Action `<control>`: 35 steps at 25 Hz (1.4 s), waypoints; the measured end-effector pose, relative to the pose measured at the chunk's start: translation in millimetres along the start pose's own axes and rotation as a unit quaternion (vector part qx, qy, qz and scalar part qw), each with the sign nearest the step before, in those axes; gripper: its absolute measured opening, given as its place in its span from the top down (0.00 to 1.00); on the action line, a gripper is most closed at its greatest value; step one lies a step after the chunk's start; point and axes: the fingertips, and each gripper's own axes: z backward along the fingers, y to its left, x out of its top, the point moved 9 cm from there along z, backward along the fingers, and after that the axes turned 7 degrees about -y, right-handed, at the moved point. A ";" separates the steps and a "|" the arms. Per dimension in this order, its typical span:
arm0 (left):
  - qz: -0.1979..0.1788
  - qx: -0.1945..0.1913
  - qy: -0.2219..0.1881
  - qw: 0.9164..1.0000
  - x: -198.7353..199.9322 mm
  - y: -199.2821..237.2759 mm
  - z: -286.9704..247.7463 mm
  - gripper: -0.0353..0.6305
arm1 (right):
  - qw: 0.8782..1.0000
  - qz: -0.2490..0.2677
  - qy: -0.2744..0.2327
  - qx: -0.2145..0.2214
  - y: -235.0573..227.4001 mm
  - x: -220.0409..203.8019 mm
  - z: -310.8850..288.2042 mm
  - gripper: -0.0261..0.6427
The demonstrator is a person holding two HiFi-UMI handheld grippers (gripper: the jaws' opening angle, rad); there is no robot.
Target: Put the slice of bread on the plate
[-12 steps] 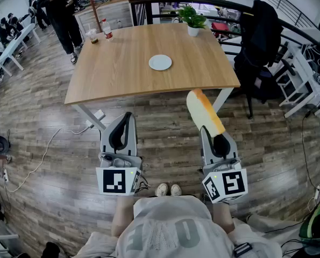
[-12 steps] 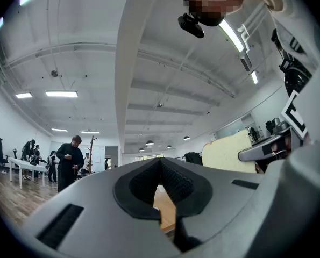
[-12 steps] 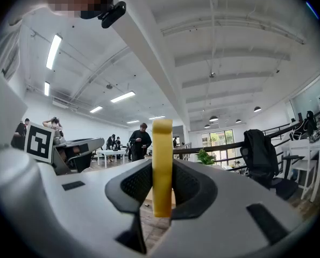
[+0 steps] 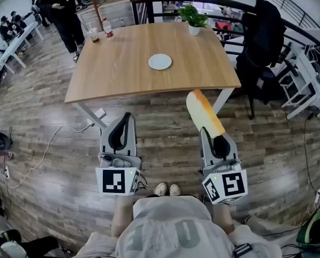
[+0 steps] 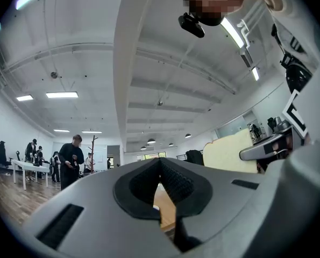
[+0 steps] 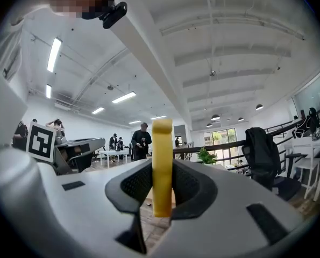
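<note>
R gripper [image 4: 212, 138] clamped on the bread slice [image 4: 204, 113]. In the right gripper view the slice [image 6: 162, 165] stands edge-on, upright, pinched btwn both pads, top end sticking out past the jaw tips. In the head view the slice pokes out toward 11 o'clock from the jaws, pale face up w/ browner crust at the far tip. It's held in the air over the wood floor [image 4: 52, 117], just short of the table's near edge.

L gripper [image 4: 126, 115] has its jaw tips together, nothing held. The left gripper view shows the tips [image 5: 160, 163] meeting, w/ only tabletop visible through the gap lower down, and the slice [image 5: 229, 152] off at 3 o'clock.

White plate [image 4: 160, 62] lies bare near the middle of the wooden table [image 4: 122, 79], at approx 11 o'clock from the slice and well apart from it. From the plate, a potted plant [image 4: 193, 18] is at 1 o'clock by the far edge, and a bottle [image 4: 107, 29] & cup [image 4: 93, 35] are at 10 o'clock on the far L corner. Person in dark clothes [image 4: 63, 9] stands just beyond that corner. Dark jacket [image 4: 262, 34] hangs at 3 o'clock of the table
</note>
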 end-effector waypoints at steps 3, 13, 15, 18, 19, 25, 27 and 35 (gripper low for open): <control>-0.002 0.007 -0.002 1.000 -1.0 -4.8 -2.6 0.93 | 1.000 -0.003 -0.004 0.005 -9.2 -1.5 1.8 0.82; -0.007 0.062 0.013 0.998 -9.9 -11.1 10.3 0.93 | 0.999 -0.025 0.000 0.033 -31.0 -19.5 11.7 0.82; -0.013 0.066 0.013 0.998 -10.6 -8.4 4.3 0.93 | 0.999 -0.027 -0.002 0.035 -36.8 -20.3 7.9 0.82; -0.020 0.059 0.009 0.998 -15.2 -9.7 -9.0 0.93 | 0.999 -0.029 -0.005 0.027 -48.2 -24.9 0.0 0.82; -0.023 0.056 0.007 0.998 -18.4 -10.3 -12.4 0.93 | 0.999 -0.030 -0.006 0.025 -50.6 -28.1 -2.5 0.82; -0.025 0.042 -0.006 0.999 -55.8 -3.0 -46.7 0.93 | 0.999 -0.022 -0.019 0.020 -65.1 -51.6 -34.6 0.82; -0.024 0.040 -0.014 0.999 -68.4 4.8 -63.3 0.93 | 0.999 -0.022 -0.020 0.014 -72.6 -59.5 -54.5 0.82; -0.015 0.051 -0.026 0.998 -92.1 68.0 -141.6 0.93 | 0.999 -0.011 -0.029 0.024 -81.9 -52.2 -170.0 0.82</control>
